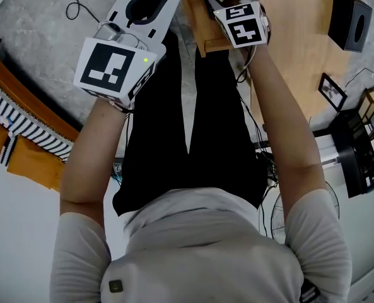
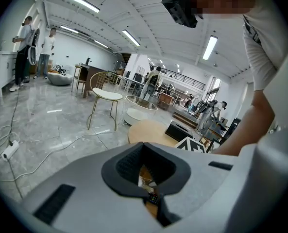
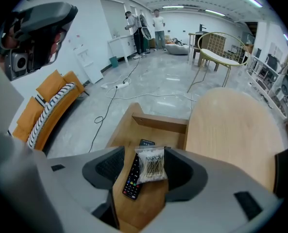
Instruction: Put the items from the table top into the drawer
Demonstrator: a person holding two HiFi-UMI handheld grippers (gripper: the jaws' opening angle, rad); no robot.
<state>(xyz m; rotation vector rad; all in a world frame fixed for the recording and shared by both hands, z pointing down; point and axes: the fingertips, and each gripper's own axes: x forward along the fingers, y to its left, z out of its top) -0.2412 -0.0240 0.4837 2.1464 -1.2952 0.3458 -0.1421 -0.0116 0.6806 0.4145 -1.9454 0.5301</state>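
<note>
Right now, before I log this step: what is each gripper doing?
Left gripper: open, empty.
Right gripper: open; cotton-swab bag between jaws, grip unclear.

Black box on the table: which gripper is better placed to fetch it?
Probably the right gripper: it hovers beside the table, nearer the black box, jaws apart; the left gripper is farther.

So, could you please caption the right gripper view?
Open right gripper over drawer holding remote and swab bag.
</note>
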